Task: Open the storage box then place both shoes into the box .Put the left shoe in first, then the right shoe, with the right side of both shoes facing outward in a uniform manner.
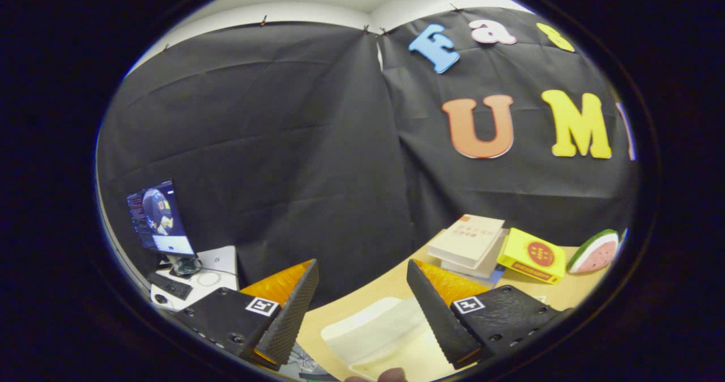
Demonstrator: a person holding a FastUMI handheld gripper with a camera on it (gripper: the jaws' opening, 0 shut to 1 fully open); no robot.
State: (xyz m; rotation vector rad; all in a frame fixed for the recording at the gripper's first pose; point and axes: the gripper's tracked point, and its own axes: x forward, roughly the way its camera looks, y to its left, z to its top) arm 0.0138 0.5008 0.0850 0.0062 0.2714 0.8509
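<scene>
Gripper [362, 283] fingers spread wide, holding nothing.
Between and below them, pale translucent plastic storage box [376, 331] on light wooden table [391, 285]; beyond, stacked cream-covered books [467, 240]; yellow carton [532, 255]; watermelon-slice toy [595, 251].

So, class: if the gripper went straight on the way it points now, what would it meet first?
Probably the black cloth wall. The gripper is open and aims above the table; the white box lies low between its fingers, likely under that line. Depth is unclear.
</scene>
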